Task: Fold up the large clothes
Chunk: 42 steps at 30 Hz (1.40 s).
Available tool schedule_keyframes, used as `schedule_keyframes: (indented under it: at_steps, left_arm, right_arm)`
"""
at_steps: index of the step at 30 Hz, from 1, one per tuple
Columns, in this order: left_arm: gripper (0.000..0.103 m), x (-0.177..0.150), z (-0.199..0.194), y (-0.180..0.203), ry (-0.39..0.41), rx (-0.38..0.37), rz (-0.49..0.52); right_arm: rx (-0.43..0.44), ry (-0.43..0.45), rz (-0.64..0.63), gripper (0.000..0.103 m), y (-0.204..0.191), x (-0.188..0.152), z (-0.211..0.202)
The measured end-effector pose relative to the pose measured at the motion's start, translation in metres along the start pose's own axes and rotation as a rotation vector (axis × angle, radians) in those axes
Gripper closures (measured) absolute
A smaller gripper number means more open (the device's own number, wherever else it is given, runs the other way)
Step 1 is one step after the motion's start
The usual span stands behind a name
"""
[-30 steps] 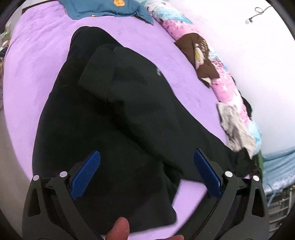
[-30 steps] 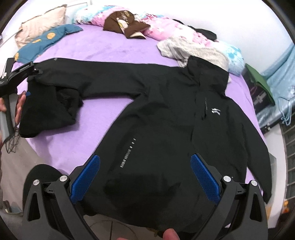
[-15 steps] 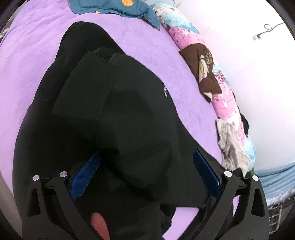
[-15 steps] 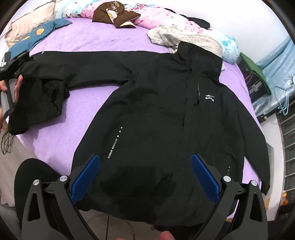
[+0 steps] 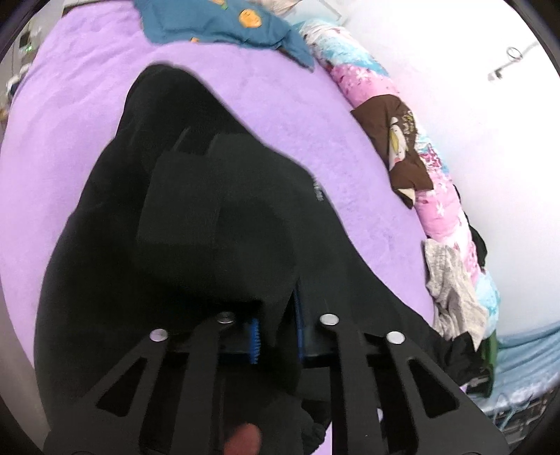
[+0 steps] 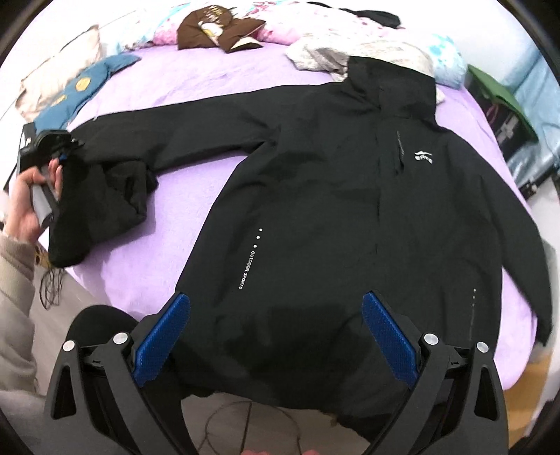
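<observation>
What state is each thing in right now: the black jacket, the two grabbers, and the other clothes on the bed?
Black jacket: spread front-up, zipped, one sleeve end bunched up.
Left gripper: shut on the jacket's sleeve fabric.
Right gripper: open, holding nothing, above the jacket's hem.
Brown garment: crumpled by the wall.
Blue garment: lying loose, unfolded.
Grey garment: crumpled beside the jacket's collar.

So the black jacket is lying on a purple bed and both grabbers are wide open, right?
Not quite. Only the right gripper is open, hovering over the black jacket on the purple bed. The left gripper is shut on the jacket's sleeve, as the left wrist view shows.
</observation>
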<state>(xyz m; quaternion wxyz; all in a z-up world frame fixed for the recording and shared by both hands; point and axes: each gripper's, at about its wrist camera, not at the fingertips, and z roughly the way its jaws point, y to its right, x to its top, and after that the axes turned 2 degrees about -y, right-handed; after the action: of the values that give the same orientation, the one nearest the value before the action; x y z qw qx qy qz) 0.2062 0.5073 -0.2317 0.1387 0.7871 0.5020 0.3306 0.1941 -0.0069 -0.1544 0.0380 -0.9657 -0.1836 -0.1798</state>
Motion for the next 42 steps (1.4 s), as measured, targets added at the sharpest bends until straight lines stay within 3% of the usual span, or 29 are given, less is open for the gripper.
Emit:
schedule_keyframes:
  at_steps: [3, 11, 18, 22, 27, 30, 33, 35, 38, 42]
  left_arm:
    - [0.095, -0.003, -0.007, 0.017, 0.021, 0.012, 0.066]
    - [0.095, -0.024, -0.038, 0.078, 0.129, 0.062, 0.252]
    - [0.095, -0.088, -0.083, 0.175, 0.343, 0.158, 0.567]
    - [0.095, -0.135, -0.106, 0.222, 0.468, 0.172, 0.740]
    - [0.095, -0.188, -0.124, 0.266, 0.530, 0.142, 0.873]
    - [0.095, -0.220, -0.133, 0.286, 0.579, 0.129, 0.948]
    - [0.095, -0.249, -0.139, 0.303, 0.617, 0.121, 1.019]
    - [0.095, -0.268, -0.142, 0.310, 0.644, 0.117, 1.068]
    - [0.095, -0.290, -0.146, 0.320, 0.677, 0.123, 1.125]
    - [0.095, -0.318, -0.143, 0.341, 0.695, 0.139, 1.186]
  right_arm:
    - [-0.023, 0.013, 0.014, 0.006, 0.008, 0.000, -0.003]
    - [0.058, 0.094, 0.031, 0.006, 0.023, 0.018, -0.030]
    - [0.137, 0.214, 0.011, 0.006, 0.042, 0.065, -0.088]
    - [0.195, 0.259, 0.010, 0.006, 0.052, 0.107, -0.130]
    - [0.227, 0.281, -0.022, 0.006, 0.046, 0.162, -0.174]
    - [0.278, 0.247, -0.047, 0.006, 0.034, 0.192, -0.190]
    - [0.328, 0.152, -0.065, 0.006, 0.021, 0.227, -0.193]
    - [0.327, 0.112, -0.033, 0.006, 0.018, 0.251, -0.197]
    - [0.338, -0.016, -0.045, 0.006, 0.005, 0.274, -0.189]
    - [0.307, -0.070, -0.056, 0.006, -0.005, 0.289, -0.185]
